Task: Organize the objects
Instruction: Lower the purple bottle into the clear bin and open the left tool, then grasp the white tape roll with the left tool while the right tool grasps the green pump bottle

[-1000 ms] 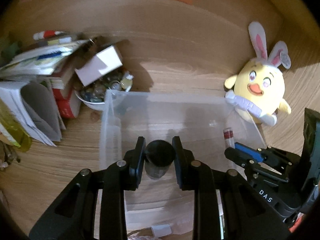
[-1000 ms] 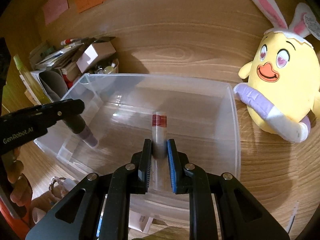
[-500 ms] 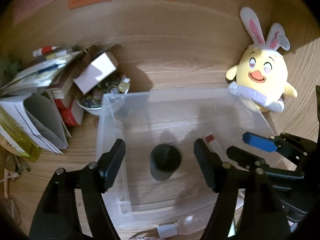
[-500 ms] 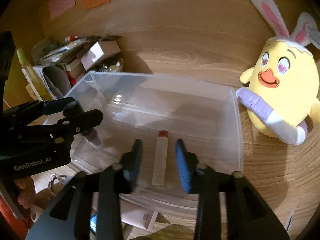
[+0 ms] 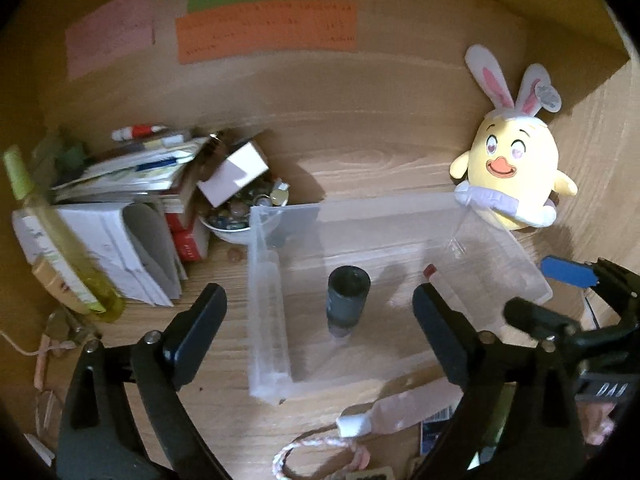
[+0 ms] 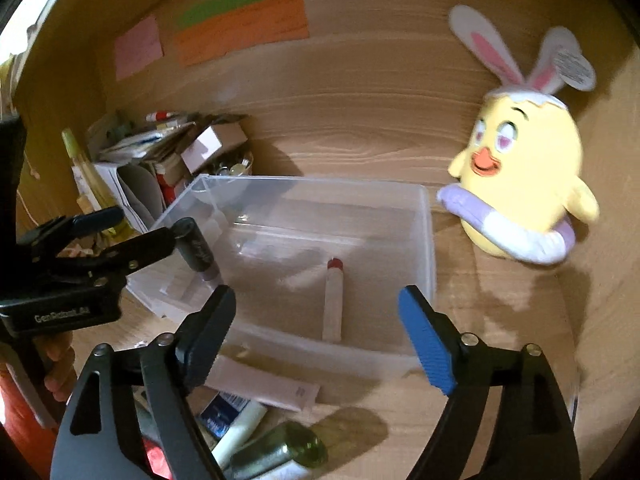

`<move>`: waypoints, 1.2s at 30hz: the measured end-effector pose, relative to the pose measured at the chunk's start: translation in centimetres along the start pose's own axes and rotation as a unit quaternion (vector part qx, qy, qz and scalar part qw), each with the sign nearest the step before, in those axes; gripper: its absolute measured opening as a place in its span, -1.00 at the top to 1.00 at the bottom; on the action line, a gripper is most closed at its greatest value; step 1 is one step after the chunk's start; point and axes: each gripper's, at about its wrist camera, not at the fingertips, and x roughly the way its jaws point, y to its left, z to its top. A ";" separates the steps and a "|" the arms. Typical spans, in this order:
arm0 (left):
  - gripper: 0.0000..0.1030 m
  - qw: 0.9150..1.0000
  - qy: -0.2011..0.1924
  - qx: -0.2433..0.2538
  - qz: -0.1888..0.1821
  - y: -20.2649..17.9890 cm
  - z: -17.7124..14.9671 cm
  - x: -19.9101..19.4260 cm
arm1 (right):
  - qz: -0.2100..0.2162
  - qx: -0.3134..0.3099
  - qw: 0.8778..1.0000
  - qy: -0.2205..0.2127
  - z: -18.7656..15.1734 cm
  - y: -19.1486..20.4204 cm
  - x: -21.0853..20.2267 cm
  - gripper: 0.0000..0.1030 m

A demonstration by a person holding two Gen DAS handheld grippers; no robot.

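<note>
A clear plastic bin (image 5: 268,292) (image 6: 426,240) stands on the wooden desk. Inside it a dark capped bottle (image 5: 347,300) (image 6: 198,251) stands upright at the left, and a white tube with a red cap (image 6: 334,300) (image 5: 430,271) lies flat at the right. My left gripper (image 5: 320,316) is open and empty above the bin's near side. My right gripper (image 6: 318,320) is open and empty, pulled back over the bin's front edge. Each gripper shows in the other's view, the left gripper (image 6: 140,232) and the right gripper (image 5: 560,292).
A yellow chick plush (image 5: 516,172) (image 6: 520,184) leans by the bin's right corner. A bowl of beads (image 5: 236,220), a small box and stacked papers (image 5: 120,216) crowd the left. Tubes, a cord and a green bottle (image 6: 280,452) lie in front of the bin.
Both grippers opened, releasing the dark bottle and the red-capped tube into the bin, then drew back and up. The tube now lies flat on the bin floor.
</note>
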 end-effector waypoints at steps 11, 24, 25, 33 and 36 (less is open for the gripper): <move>-0.91 1.000 0.001 -0.008 -0.024 1.3 -4.2 -3.3 | -0.015 -0.005 1.000 0.001 -3.3 -0.1 -2.8 -0.60; -0.91 0.999 0.038 -0.035 -0.009 3.8 -9.9 -5.6 | -0.023 -0.007 1.000 0.018 -7.0 1.3 -2.9 -0.60; -0.91 0.999 0.039 -0.034 -0.009 3.8 -10.1 -5.7 | -0.025 -0.004 0.999 0.026 -7.3 1.2 -2.5 -0.60; -0.91 0.999 0.039 -0.023 -0.005 3.3 -12.3 -6.7 | -0.003 0.035 0.997 0.065 -8.9 0.5 -0.3 -0.60; -0.91 0.998 0.049 -0.023 -0.013 3.0 -13.0 -6.6 | 0.001 0.038 0.997 0.067 -9.1 0.6 0.0 -0.60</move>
